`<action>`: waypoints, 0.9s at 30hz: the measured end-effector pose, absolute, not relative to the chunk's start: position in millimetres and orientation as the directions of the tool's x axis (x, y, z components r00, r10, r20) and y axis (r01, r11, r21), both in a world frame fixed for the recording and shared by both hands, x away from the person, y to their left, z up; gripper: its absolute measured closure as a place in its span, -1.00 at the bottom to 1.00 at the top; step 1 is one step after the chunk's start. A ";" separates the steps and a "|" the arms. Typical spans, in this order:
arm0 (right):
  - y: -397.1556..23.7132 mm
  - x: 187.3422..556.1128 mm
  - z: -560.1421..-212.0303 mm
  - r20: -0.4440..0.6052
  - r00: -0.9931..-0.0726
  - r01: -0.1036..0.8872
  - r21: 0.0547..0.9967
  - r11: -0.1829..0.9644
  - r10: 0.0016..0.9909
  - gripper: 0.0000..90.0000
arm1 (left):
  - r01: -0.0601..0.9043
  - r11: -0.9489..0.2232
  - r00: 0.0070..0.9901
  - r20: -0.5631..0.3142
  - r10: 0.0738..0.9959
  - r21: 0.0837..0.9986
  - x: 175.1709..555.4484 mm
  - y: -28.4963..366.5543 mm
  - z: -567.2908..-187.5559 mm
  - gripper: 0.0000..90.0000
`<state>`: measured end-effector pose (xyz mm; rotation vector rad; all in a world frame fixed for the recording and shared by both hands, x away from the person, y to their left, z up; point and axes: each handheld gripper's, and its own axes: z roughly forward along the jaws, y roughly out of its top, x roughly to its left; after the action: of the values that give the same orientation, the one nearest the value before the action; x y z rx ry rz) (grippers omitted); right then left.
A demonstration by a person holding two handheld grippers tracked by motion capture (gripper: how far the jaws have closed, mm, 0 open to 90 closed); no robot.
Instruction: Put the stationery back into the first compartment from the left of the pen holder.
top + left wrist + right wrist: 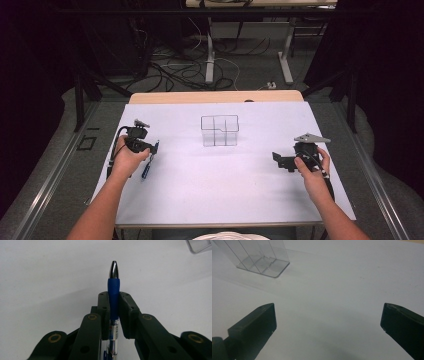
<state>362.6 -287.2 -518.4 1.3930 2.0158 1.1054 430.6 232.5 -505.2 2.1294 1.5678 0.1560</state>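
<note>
Left gripper view: fingers [103, 303] clamped on blue pen [113, 290]; right gripper [328, 322] fingers wide apart, empty, over white table [352, 277].

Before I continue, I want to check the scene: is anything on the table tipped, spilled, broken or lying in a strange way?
Nothing stands out. The clear divided organizer stands upright on the white table, with no spill or visible damage. The blue pen sits straight in the closed left claw. The right claw is open and empty.

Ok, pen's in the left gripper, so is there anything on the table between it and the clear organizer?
Nothing visible. The left gripper is shut on the pen, and only bare white table lies between it and the clear organizer. The right gripper sits open, off to the other side.
</note>
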 end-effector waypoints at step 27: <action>-286.8 363.3 -518.9 0.074 -0.387 0.557 0.813 0.169 0.919 -1.00 | 0.765 -0.075 0.322 -0.279 0.905 0.640 424.2 235.3 -485.2 0.78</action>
<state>363.3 -286.8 -518.9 1.3937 2.0130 1.1034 424.2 235.3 -485.2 1.8701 1.4777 0.2471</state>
